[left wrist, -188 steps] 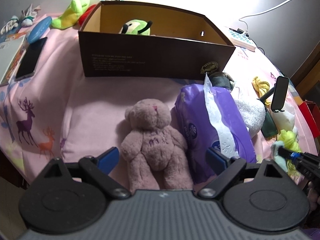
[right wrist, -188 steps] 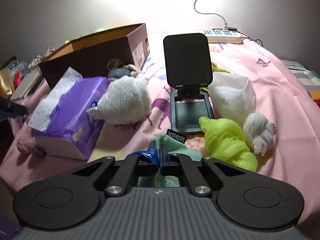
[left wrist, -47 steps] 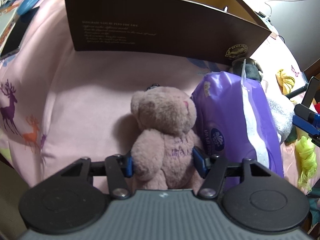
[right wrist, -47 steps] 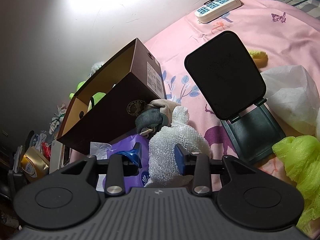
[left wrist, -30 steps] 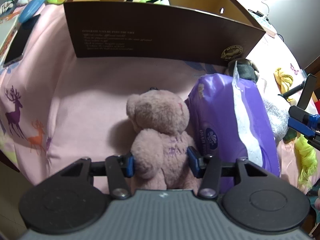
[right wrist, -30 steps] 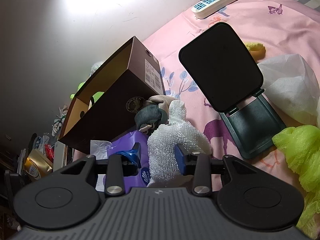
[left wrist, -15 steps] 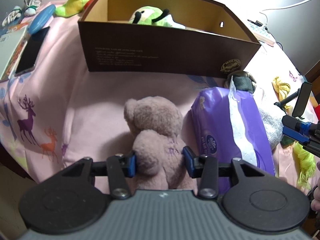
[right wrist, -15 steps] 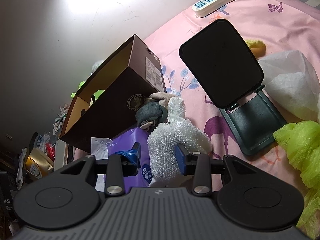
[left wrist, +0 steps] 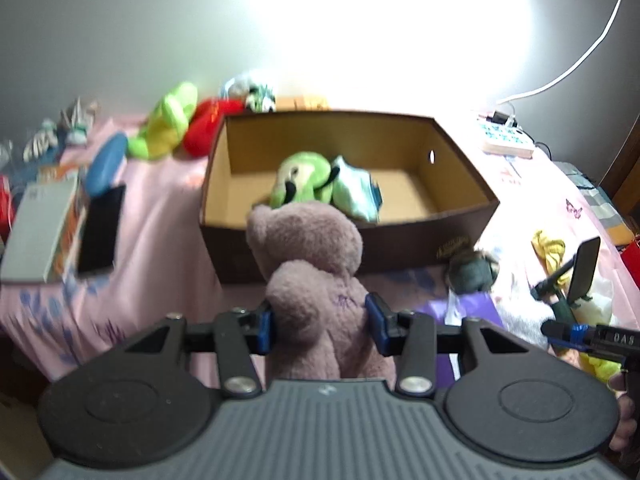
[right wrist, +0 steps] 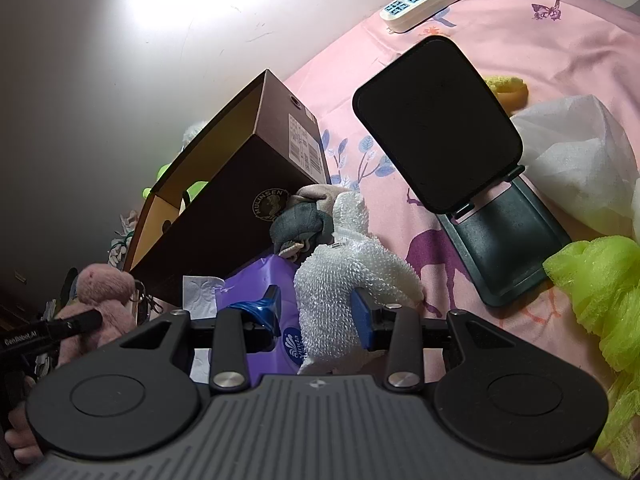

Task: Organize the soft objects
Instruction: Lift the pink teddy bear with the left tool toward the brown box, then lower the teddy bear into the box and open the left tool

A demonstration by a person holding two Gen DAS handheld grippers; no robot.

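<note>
The left gripper (left wrist: 319, 322) clamps its blue-padded fingers (left wrist: 264, 326) on the waist of a dusty-pink plush teddy bear (left wrist: 316, 276), held in the air in front of an open brown cardboard box (left wrist: 460, 236) containing a green plush toy (left wrist: 304, 180). On the pink printed bedsheet (right wrist: 540, 40), the right gripper (right wrist: 316, 314) straddles a white knobbly towel bundle (right wrist: 344, 284) beside a purple tissue pack (right wrist: 260, 280); only the right-hand finger visibly touches it, so a grip cannot be confirmed.

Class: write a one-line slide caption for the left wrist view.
Left gripper holds pink teddy bear before the open brown box.
</note>
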